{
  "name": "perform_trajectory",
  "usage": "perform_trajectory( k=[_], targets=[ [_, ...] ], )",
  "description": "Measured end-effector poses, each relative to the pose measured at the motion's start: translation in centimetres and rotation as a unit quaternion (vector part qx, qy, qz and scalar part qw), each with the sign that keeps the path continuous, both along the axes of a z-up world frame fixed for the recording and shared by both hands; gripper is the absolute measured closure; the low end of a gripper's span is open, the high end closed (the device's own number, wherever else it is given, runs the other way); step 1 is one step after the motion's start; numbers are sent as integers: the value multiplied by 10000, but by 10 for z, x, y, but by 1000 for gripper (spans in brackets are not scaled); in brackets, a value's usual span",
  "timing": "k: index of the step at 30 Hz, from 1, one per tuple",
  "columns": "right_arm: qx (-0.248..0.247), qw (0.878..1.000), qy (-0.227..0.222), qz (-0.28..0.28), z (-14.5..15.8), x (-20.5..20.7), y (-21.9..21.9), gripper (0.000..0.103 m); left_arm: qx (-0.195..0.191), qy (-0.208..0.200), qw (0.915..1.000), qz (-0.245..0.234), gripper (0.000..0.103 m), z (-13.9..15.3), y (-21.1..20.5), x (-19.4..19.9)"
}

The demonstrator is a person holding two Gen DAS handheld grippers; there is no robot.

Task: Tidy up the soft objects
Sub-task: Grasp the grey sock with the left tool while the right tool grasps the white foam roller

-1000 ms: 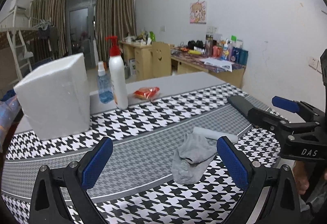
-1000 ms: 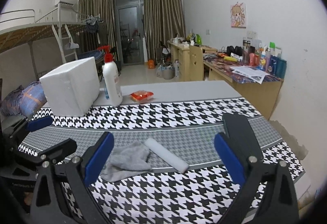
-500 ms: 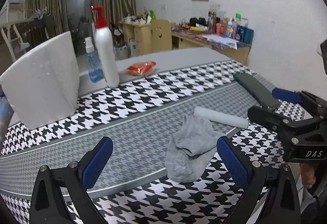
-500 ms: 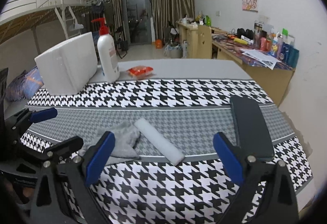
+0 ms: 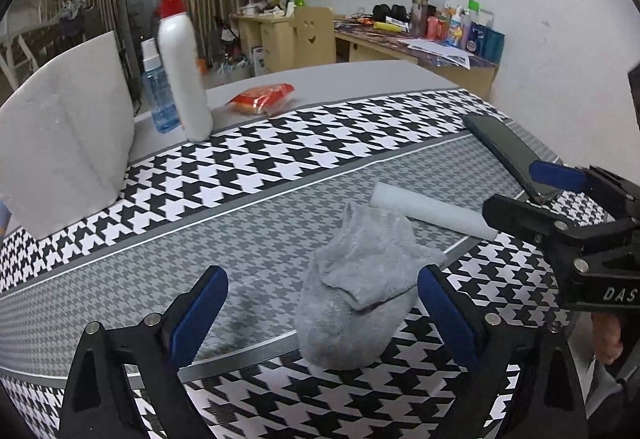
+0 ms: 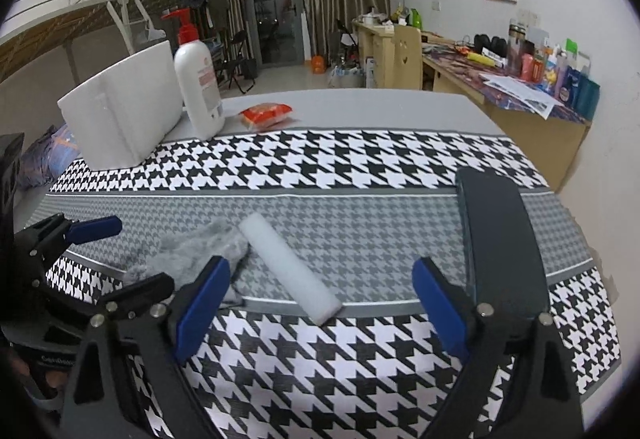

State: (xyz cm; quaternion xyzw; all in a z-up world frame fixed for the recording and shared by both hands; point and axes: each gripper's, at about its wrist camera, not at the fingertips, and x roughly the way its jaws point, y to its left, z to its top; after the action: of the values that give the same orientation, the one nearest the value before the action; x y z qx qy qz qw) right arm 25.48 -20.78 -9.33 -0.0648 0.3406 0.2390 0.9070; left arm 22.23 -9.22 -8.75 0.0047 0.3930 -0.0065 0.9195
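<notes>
A crumpled grey sock lies on the houndstooth tablecloth, touching a white foam stick. My left gripper is open and empty, its blue pads either side of the sock's near end, slightly above it. In the right wrist view, the foam stick lies diagonally, with the sock at its left. My right gripper is open and empty, its pads flanking the stick's near end. The right gripper shows at the right of the left wrist view.
A white foam box, a white pump bottle, a small blue spray bottle and a red snack packet stand at the table's far side. A dark flat case lies at the right. The table's near edge is close.
Both grippers have moved forward and down toward the table. The sock and foam stick now sit between the open pads. Nothing has been grasped.
</notes>
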Motion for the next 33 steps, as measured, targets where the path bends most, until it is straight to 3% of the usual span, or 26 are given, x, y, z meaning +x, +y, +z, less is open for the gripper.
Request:
perform_trajectory(
  k=[6,14,24,27,28,33],
  targets=[
    [-11,9999,77,71,-3,5,0,8,-38,100,9999,-128,19,-7,-8,7],
    [-208,9994,225,145,-13,11,4,8,-123,301,9991,-255,44,-17,-13,14],
    [-223,9991,304,216,-14,13,7,8,-238,332,9985,-377,57,-20,-16,18],
    [-310,9988,317,223,-15,14,10,8,-313,353,9980,-420,80,-19,-15,17],
    [-321,9987,310,238,-14,13,11,8,-358,364,9977,-455,83,-19,-15,17],
    [-430,9981,247,355,-14,10,20,12,-250,291,9981,-488,86,-17,-16,14]
  ],
)
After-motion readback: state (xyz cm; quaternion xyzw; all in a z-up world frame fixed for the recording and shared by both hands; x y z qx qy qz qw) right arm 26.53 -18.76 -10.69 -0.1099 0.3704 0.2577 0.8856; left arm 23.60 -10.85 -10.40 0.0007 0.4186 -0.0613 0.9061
